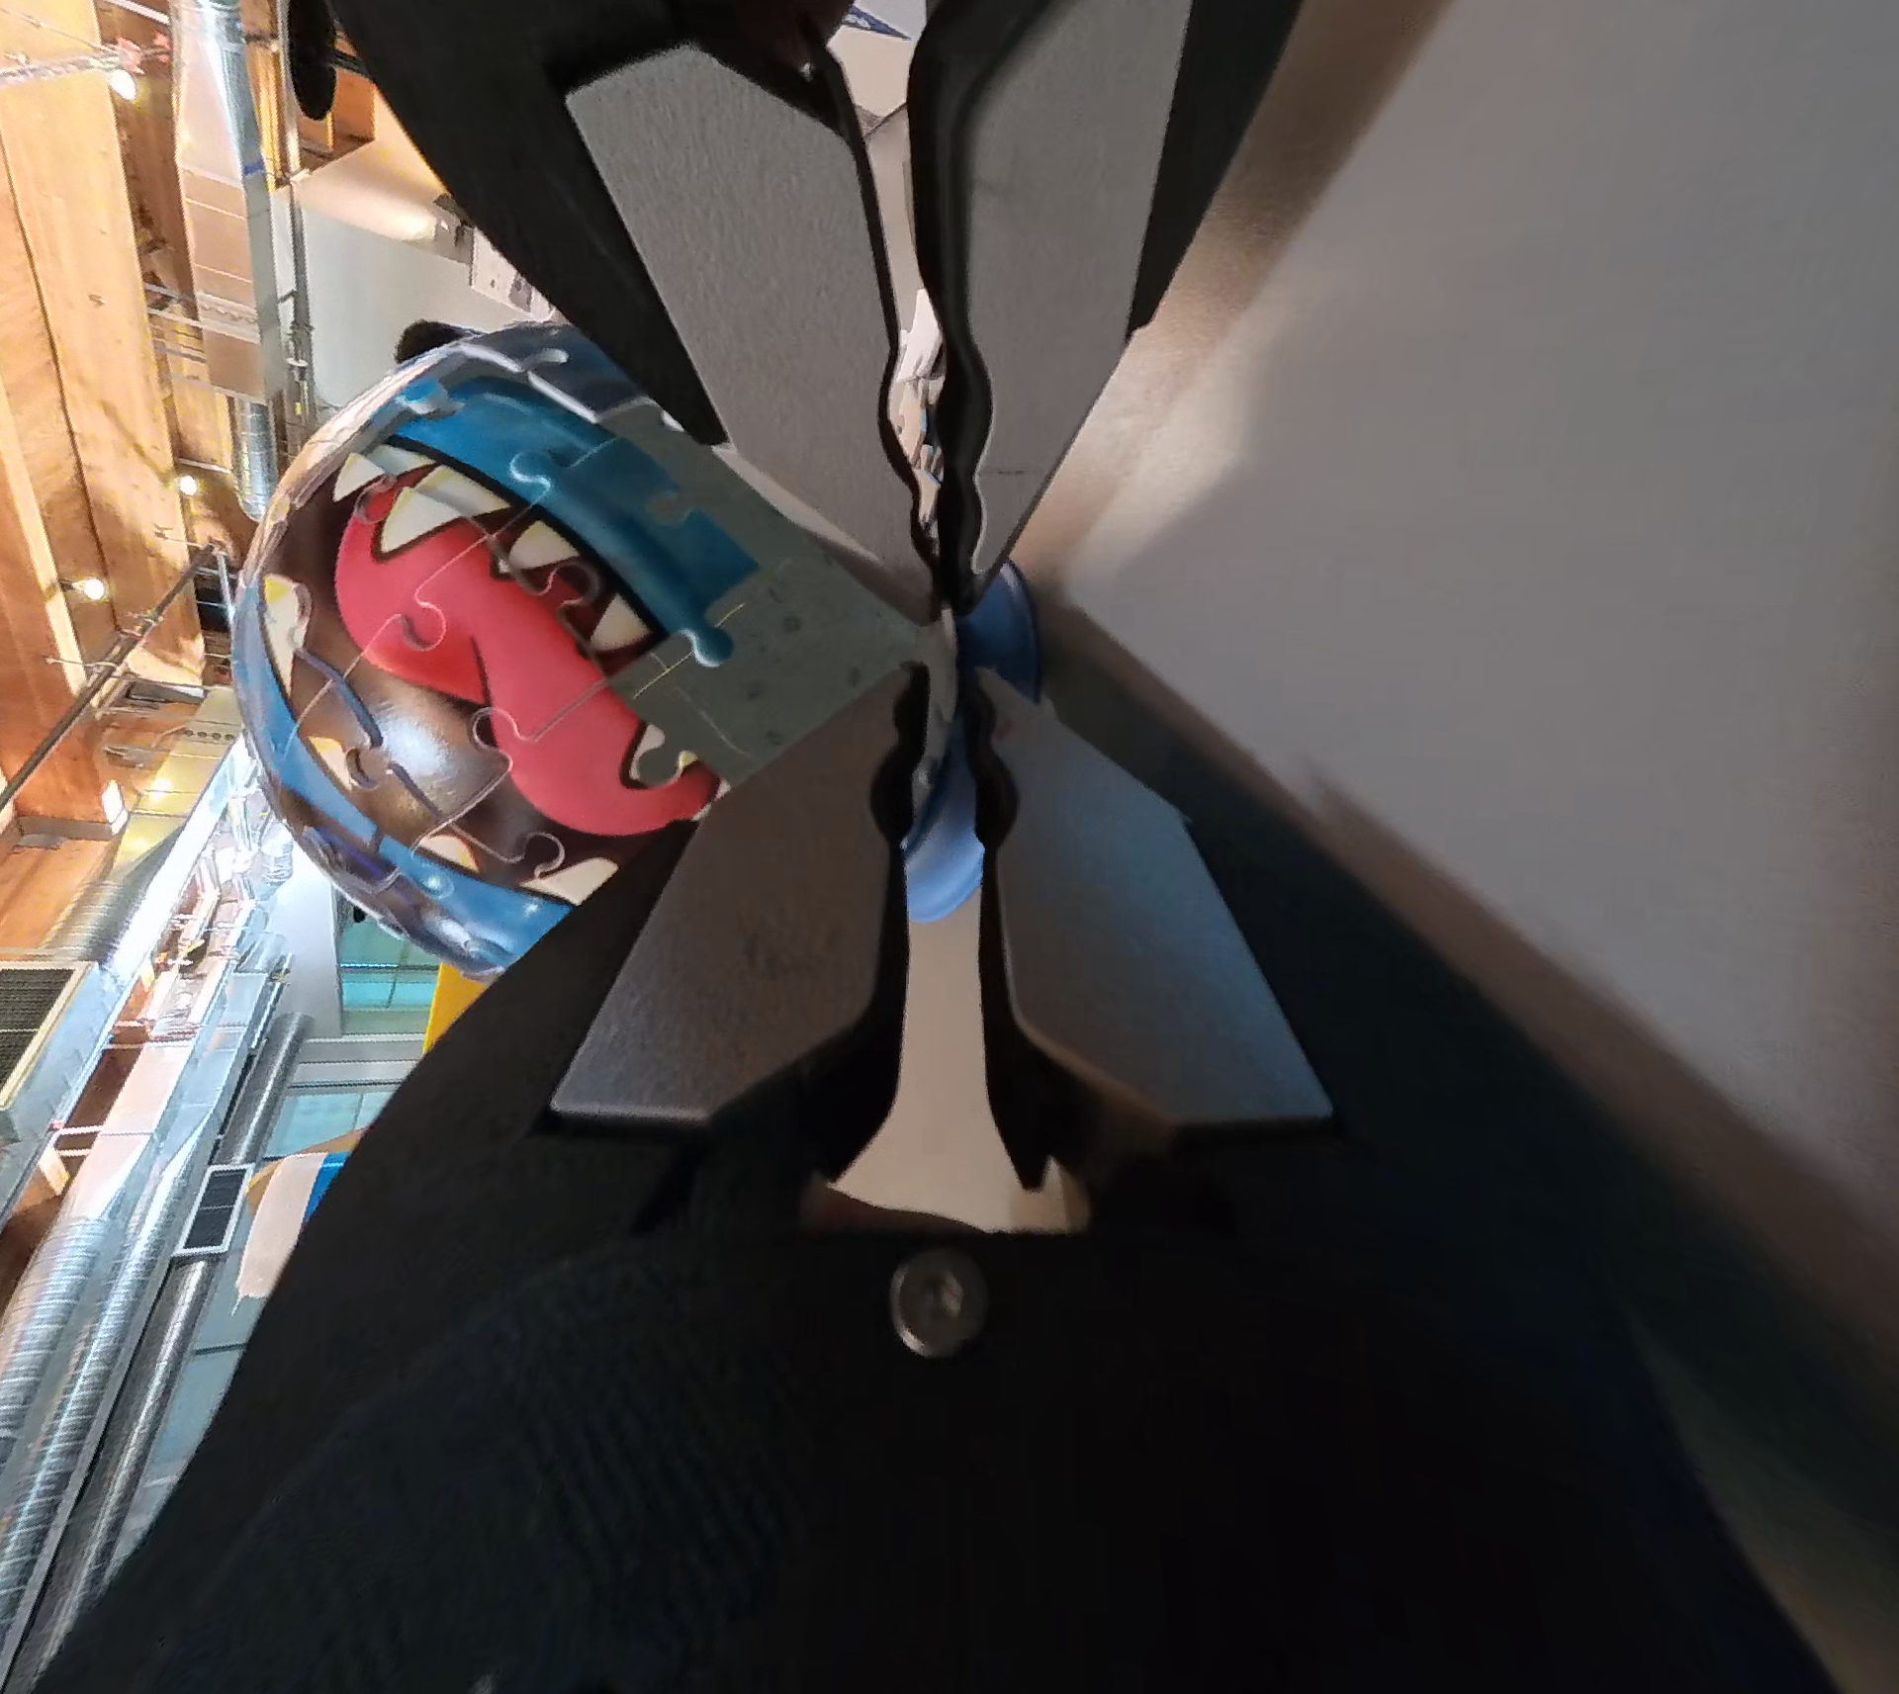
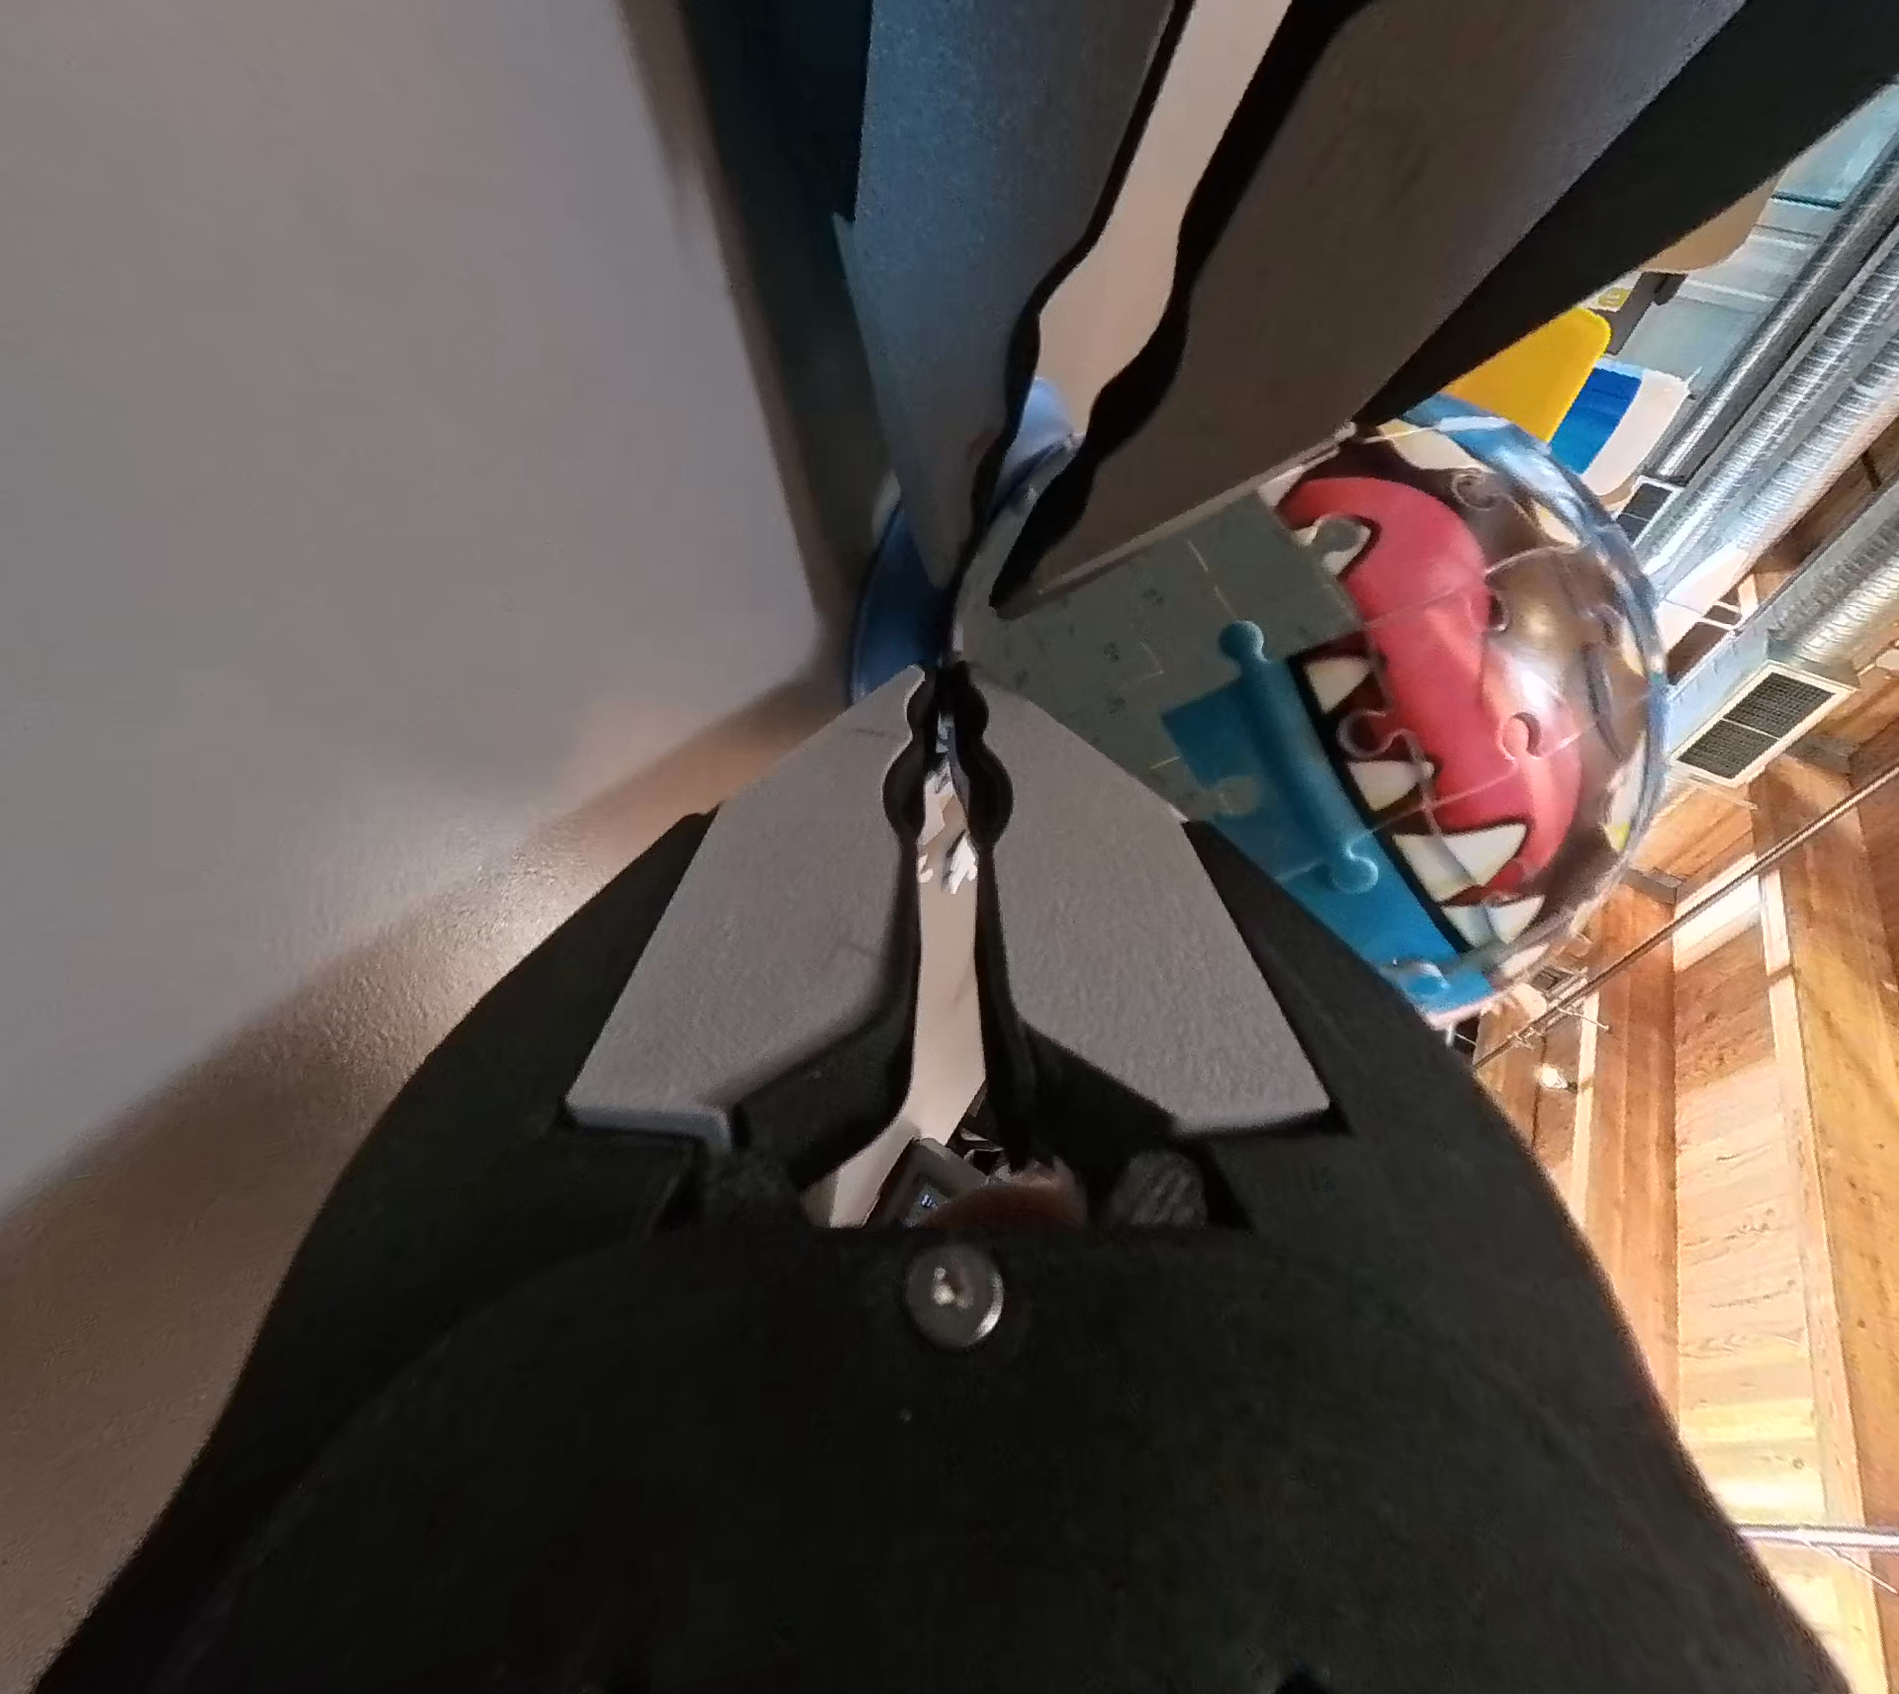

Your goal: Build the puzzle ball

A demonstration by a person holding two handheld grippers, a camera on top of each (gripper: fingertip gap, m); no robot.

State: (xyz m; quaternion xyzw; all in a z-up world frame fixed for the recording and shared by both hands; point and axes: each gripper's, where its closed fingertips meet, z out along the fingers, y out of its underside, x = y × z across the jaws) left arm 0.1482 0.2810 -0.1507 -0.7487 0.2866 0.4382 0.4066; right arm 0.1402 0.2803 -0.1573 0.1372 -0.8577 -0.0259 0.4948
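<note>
The partly built puzzle ball (image 1: 483,669) is a glossy half shell, blue with a red mouth and white teeth, and grey piece backs show along its rim. My left gripper (image 1: 940,689) comes from the bottom of its own view and is shut on the ball's rim. My right gripper (image 1: 951,556) meets it tip to tip from above. In the right wrist view my right gripper (image 2: 940,689) is shut on a small white-and-blue puzzle piece (image 2: 951,848) at the ball's (image 2: 1459,699) rim. The left gripper (image 2: 971,566) reaches in from the top.
A white surface (image 1: 1541,309) with a dark band (image 1: 1439,977) along it lies behind the grippers. Wooden beams (image 1: 62,309) and silver ducts (image 1: 195,1) fill the far side. A yellow object (image 2: 1541,371) shows beyond the ball. The tips of both grippers are at nearly the same place.
</note>
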